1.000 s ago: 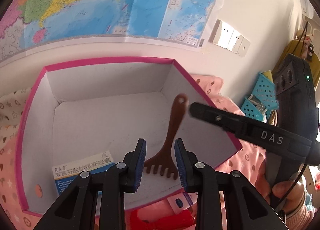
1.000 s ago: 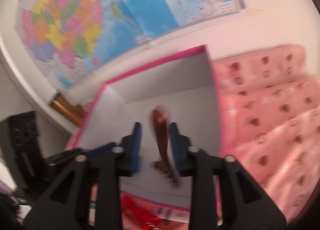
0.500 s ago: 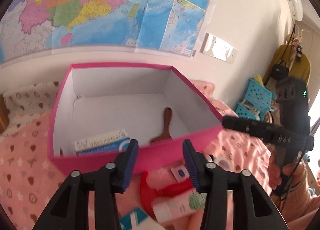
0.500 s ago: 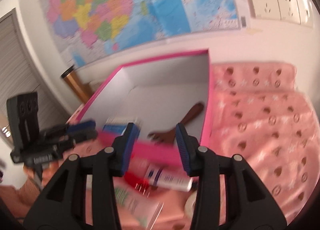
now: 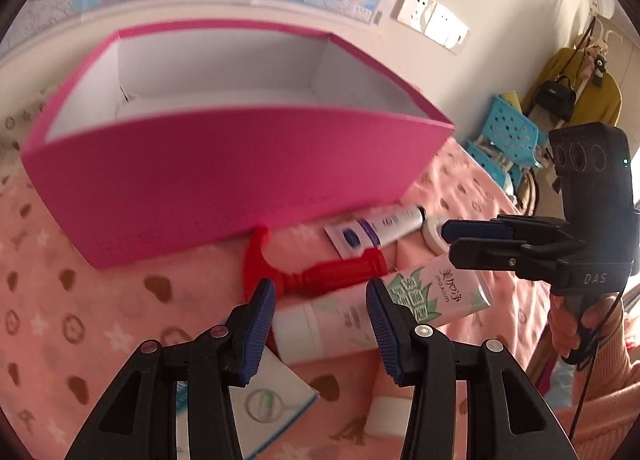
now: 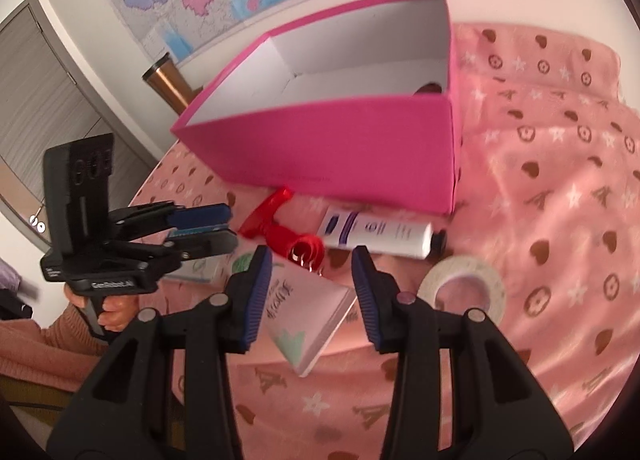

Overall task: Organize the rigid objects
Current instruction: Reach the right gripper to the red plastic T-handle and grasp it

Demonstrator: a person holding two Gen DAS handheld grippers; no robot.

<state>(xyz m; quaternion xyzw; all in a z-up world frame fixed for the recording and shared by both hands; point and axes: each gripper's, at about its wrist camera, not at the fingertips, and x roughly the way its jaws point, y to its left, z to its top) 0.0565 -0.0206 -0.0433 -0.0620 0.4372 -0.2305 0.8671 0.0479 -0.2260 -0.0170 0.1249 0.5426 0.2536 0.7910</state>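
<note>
A pink box [image 5: 240,179] with a white inside stands on the pink blanket. In front of it lie a red handled tool [image 5: 320,276], a white tube with a blue label [image 5: 380,227] and a green-and-white tube [image 5: 380,308]. My left gripper [image 5: 320,300] is open above the green-and-white tube, not touching it. My right gripper [image 6: 310,272] is open over that tube's flat end [image 6: 308,316]. The right wrist view shows the left gripper [image 6: 228,227] at the left. A brown comb's tip [image 6: 430,88] peeks out inside the box [image 6: 340,147].
A roll of white tape [image 6: 460,292] lies right of the tubes. A white-and-teal carton [image 5: 272,400] sits under my left fingers. A copper tumbler [image 6: 168,83] stands behind the box. Blue baskets [image 5: 508,135] are off to the right by the wall.
Both grippers have drawn back from over the box and come down to the items in front of it. The left jaws have widened. The brown comb stays inside the box.
</note>
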